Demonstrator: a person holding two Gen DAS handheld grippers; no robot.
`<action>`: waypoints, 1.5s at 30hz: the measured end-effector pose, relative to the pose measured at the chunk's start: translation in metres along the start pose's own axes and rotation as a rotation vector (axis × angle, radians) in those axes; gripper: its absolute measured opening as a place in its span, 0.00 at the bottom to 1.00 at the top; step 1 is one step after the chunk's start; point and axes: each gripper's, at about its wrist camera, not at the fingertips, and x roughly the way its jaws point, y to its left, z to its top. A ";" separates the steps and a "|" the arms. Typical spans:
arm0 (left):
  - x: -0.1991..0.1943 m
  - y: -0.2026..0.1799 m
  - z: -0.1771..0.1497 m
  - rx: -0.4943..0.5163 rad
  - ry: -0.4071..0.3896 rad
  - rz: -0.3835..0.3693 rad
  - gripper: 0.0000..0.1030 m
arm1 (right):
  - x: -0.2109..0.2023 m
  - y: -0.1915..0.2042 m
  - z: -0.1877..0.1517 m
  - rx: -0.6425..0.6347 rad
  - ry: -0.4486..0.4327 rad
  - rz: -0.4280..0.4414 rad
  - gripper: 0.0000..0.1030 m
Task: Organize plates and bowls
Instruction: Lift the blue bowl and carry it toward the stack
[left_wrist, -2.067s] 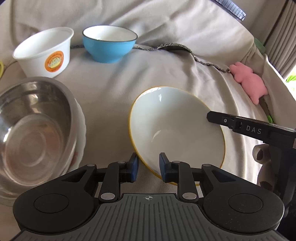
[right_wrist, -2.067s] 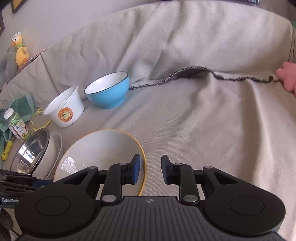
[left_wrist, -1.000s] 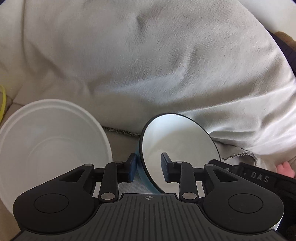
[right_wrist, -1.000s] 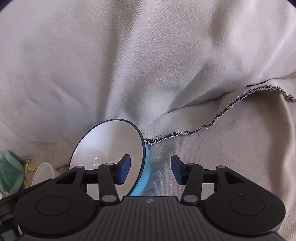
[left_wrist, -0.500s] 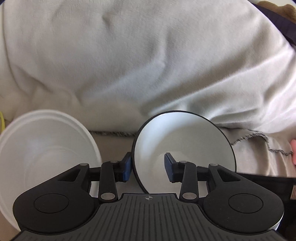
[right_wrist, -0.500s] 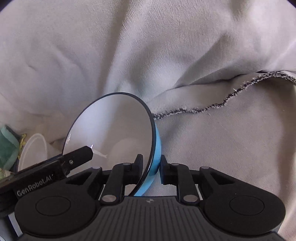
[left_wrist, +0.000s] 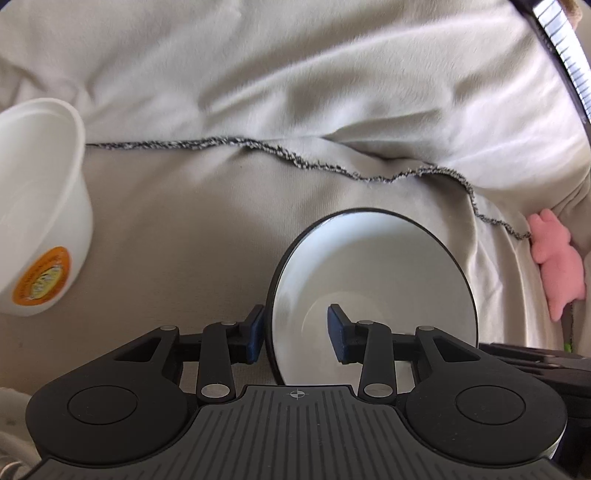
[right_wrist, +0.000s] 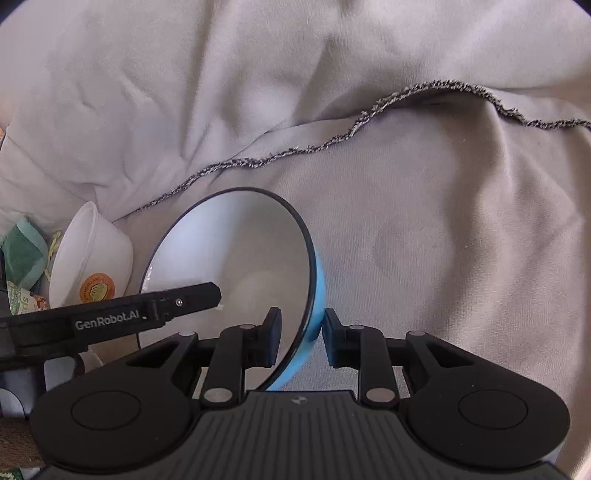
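We pinch the blue bowl (right_wrist: 236, 266) by opposite rim edges — right gripper (right_wrist: 300, 341) clamping, left gripper (left_wrist: 295, 330) straddling loosely — so we should lift level, clear of the white tub (left_wrist: 35, 206).

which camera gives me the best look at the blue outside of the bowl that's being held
The right wrist view. There the blue bowl shows a strip of its blue outer wall along the right rim, between the right gripper fingers. In the left wrist view the bowl shows only its white inside and dark rim, straddled by the left gripper.
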 end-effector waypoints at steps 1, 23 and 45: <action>0.005 -0.003 0.000 0.007 0.009 0.004 0.38 | -0.001 0.003 0.003 -0.003 -0.014 -0.008 0.25; 0.020 -0.005 -0.005 0.046 -0.015 0.014 0.34 | 0.029 0.006 0.006 -0.033 -0.011 0.005 0.38; -0.011 -0.004 -0.025 0.083 0.008 0.009 0.25 | 0.002 0.022 -0.017 -0.092 -0.054 -0.045 0.21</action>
